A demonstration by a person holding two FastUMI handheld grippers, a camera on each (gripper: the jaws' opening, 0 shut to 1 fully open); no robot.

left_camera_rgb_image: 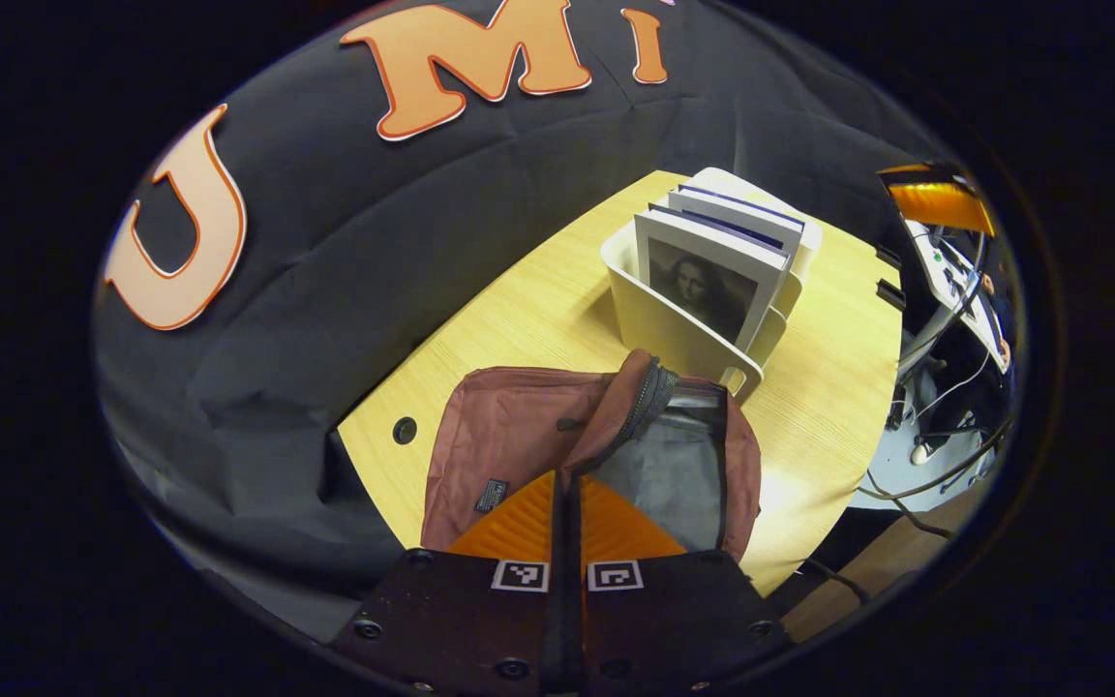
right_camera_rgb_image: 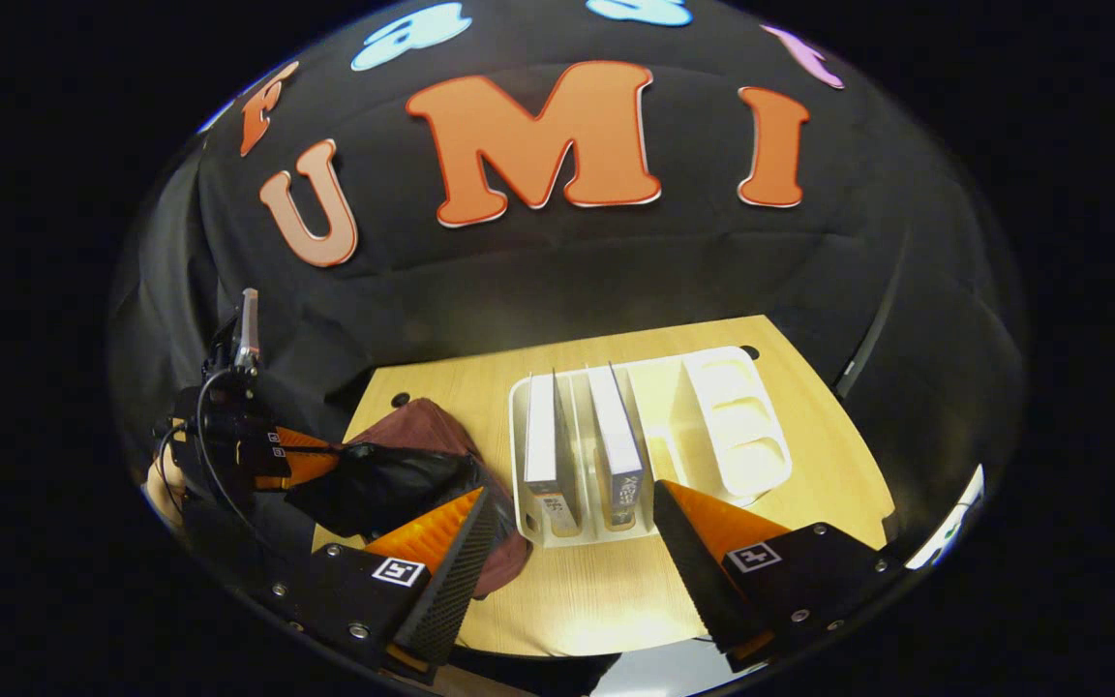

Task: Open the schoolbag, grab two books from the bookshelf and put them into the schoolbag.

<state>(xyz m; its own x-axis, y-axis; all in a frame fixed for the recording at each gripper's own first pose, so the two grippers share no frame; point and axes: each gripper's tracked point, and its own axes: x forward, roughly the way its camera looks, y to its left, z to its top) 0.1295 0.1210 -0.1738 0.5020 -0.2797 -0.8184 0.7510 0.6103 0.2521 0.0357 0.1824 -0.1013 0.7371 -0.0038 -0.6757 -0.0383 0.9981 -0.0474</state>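
Observation:
A maroon schoolbag [left_camera_rgb_image: 499, 436] lies on the wooden table [left_camera_rgb_image: 538, 290], its mouth pulled open to show grey lining. My left gripper [left_camera_rgb_image: 567, 523] is shut on the schoolbag's zipper edge and holds that flap up. Just behind the bag stands a white bookshelf [left_camera_rgb_image: 674, 334] with books [left_camera_rgb_image: 712, 271] upright in it. In the right gripper view, my right gripper [right_camera_rgb_image: 572, 489] is open above the table's near edge, facing the bookshelf [right_camera_rgb_image: 528, 513] and two upright books [right_camera_rgb_image: 543, 436] [right_camera_rgb_image: 616, 436]. The schoolbag [right_camera_rgb_image: 412, 426] lies left of it, with the left gripper [right_camera_rgb_image: 277, 460] at its edge.
The bookshelf's right slots [right_camera_rgb_image: 737, 426] are empty. Bare table [right_camera_rgb_image: 838, 455] lies right of the shelf. Cables and equipment [left_camera_rgb_image: 945, 290] hang past the table's far side. A cable hole [left_camera_rgb_image: 405, 430] sits near the bag.

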